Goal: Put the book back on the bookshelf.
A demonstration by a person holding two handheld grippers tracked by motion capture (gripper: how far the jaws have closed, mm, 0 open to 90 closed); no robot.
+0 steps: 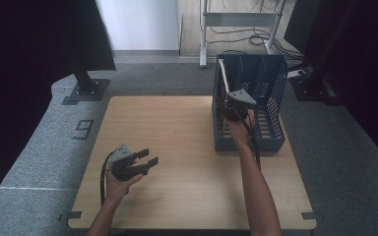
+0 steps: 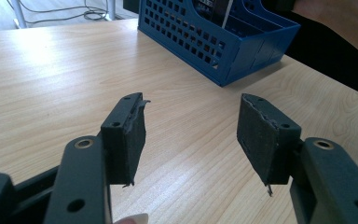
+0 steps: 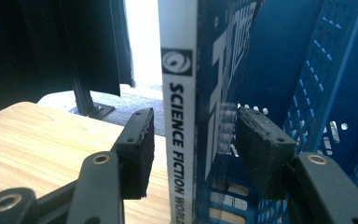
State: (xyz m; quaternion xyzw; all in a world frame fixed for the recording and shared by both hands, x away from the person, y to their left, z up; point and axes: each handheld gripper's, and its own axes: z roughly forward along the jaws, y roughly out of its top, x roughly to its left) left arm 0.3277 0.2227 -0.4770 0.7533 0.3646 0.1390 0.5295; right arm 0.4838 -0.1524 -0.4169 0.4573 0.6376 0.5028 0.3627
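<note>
A magazine (image 3: 182, 116) with a white spine reading "SCIENCE FICTION WORLD" stands upright in the left slot of a blue mesh file rack (image 1: 270, 83). Its pale edge (image 1: 223, 81) rises above the rack's left wall. My right gripper (image 3: 193, 144) is at the rack's left end (image 1: 225, 105), open, with the magazine between its pads; a thin gap is visible at the left pad. Low over the table's near left, my left gripper (image 1: 148, 156) is held open and empty, its jaws (image 2: 191, 135) pointing toward the rack (image 2: 214, 42).
The rack sits at the right rear of the wooden table (image 1: 177, 137). A black stand base (image 1: 86, 88) and dark curtains are beyond the far left corner. Cables and a grey frame (image 1: 241, 19) lie on the floor behind.
</note>
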